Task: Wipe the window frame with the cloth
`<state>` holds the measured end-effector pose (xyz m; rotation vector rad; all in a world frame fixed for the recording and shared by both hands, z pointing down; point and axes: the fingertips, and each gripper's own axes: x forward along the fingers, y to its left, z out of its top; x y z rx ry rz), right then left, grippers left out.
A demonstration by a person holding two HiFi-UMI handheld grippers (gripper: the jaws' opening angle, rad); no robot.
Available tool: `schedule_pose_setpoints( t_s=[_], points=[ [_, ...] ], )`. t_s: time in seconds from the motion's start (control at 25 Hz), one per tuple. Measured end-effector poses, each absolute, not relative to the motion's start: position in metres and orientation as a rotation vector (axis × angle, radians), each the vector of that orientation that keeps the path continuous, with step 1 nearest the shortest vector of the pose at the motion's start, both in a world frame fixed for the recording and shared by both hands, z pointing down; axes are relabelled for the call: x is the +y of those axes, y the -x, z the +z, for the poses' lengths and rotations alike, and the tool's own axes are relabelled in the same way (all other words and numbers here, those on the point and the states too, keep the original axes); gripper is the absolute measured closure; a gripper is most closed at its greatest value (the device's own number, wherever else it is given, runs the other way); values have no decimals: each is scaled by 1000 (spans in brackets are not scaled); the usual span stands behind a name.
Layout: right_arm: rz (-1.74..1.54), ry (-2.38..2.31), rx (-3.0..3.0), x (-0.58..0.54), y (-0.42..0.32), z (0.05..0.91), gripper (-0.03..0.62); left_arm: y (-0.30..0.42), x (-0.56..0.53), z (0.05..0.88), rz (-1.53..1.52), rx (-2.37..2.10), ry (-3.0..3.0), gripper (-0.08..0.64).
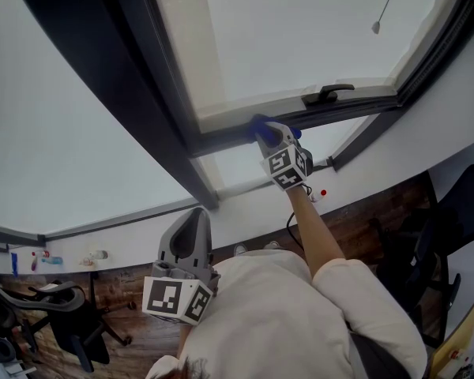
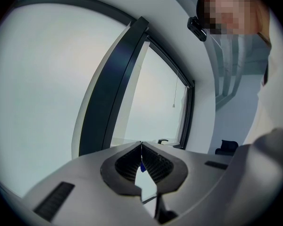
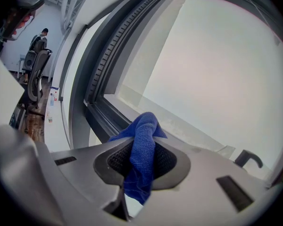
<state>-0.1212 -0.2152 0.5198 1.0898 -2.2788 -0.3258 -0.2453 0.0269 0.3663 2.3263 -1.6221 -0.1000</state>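
**Cloth on the lower rail**

My right tool (image 1: pixel 263 133) is clamped on the blue cloth (image 3: pixel 142 149) and presses it to the dark window frame (image 1: pixel 221 138) at 12 o'clock, left of the window handle (image 1: pixel 328 95). I'd keep the fold flat on the rail and draw along it steadily. My left tool (image 2: pixel 141 147) hangs at 7 o'clock, tips together and empty. Only the right gripper view shows the cloth's tail hanging behind the grip.
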Motion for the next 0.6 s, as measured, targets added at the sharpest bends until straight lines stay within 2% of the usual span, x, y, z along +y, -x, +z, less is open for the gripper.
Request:
schedule_pose_setpoints(
  t_s=[0.6],
  points=[
    [-280,-1149,-2260,-226,93,520,517,252,28,370,-98,-1623,-2316,551]
  ],
)
